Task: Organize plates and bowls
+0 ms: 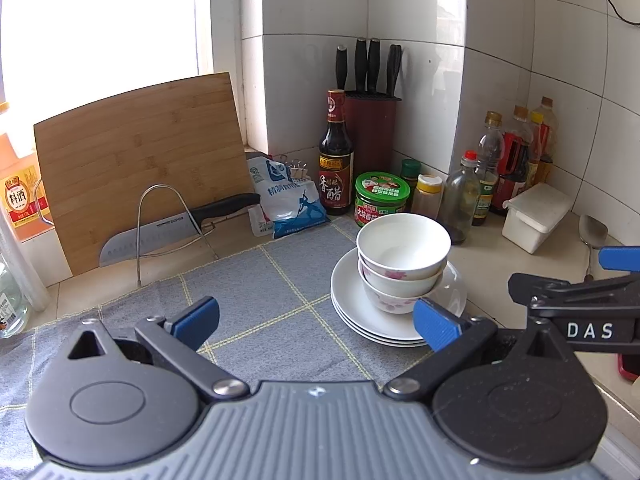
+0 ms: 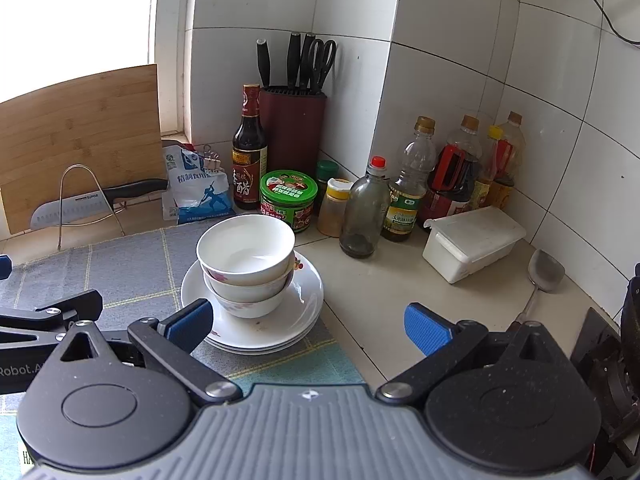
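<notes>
1. White-tiled walls enclose the tabletop's back corner, where bottles and a knife block [image 2: 294,118] are kept.
2. Three bowls [image 2: 246,254] are nested on stacked plates [image 2: 308,292] at the grey mat's [image 1: 248,292] right edge.
3. Left tool [image 1: 316,322] and right tool [image 2: 308,326] are both held spread, gripping nothing.
4. If the stack is to be shifted, the plates should probably be gripped low at the rim and kept level, since the bowls could tip.

Stacked bowls [image 2: 246,264] hide the plates' [image 2: 280,332] centres; lower plates show only rims.
</notes>
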Tool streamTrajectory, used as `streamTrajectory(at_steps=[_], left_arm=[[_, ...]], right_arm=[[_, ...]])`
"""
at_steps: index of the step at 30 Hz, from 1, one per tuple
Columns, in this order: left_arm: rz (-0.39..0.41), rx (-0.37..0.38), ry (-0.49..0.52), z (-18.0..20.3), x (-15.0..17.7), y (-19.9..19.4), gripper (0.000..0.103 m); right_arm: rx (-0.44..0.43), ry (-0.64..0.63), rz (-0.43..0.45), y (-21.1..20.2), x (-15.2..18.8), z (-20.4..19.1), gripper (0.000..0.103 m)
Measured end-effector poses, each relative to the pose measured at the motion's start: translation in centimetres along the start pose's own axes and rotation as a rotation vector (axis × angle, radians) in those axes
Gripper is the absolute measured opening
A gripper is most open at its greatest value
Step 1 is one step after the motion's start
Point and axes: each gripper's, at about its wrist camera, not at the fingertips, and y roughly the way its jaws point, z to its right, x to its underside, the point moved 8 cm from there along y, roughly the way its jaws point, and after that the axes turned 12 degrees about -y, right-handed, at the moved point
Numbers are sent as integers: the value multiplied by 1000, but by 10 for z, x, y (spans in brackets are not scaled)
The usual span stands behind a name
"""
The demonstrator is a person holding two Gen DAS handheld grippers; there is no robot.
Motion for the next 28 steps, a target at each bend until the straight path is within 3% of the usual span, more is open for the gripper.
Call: streamTrajectory(at_steps=[28], left_arm=[[1, -4, -7, -1, 1, 0, 102]], right_arm=[[5, -6, -3, -2, -2, -1, 103]])
